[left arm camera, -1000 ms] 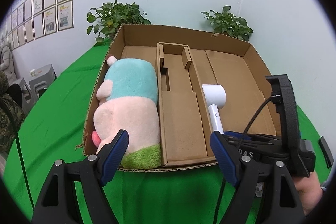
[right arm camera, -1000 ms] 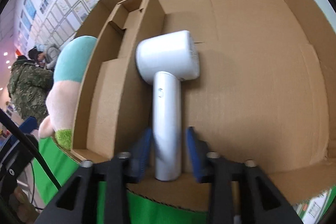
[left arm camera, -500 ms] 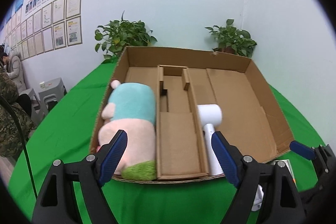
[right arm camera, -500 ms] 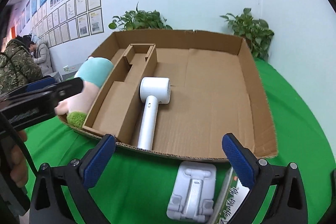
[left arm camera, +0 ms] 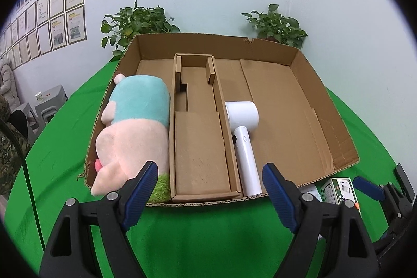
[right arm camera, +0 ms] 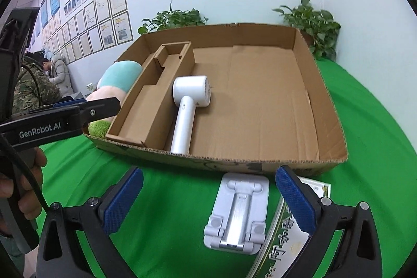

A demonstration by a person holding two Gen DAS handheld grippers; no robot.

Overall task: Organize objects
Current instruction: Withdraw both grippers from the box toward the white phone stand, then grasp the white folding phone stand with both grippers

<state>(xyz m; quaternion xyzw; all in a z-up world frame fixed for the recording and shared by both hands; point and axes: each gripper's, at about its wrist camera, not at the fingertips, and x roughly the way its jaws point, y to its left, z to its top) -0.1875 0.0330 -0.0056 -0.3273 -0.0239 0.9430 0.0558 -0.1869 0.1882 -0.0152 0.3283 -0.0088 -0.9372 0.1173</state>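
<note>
A shallow cardboard box [left arm camera: 336,147] [right arm camera: 331,127] lies on the green table. A white hair dryer [left arm camera: 243,137] [right arm camera: 187,106] lies inside it beside a cardboard divider insert [left arm camera: 199,147]. A pink and teal plush toy [left arm camera: 135,121] [right arm camera: 117,80] fills the left compartment. My left gripper [left arm camera: 209,192] is open and empty in front of the box. My right gripper [right arm camera: 208,199] is open and empty above a white folding stand [right arm camera: 238,212] and a green-printed packet [right arm camera: 284,239] [left arm camera: 338,189] on the table in front of the box.
Two potted plants [left arm camera: 138,20] [left arm camera: 276,25] stand behind the box against the wall. The left gripper's body [right arm camera: 60,119] shows at the left of the right wrist view. People sit at far left [right arm camera: 34,90].
My right gripper let go of the hair dryer's handle, opened wide and pulled back out of the box to the table in front. The left gripper stayed open.
</note>
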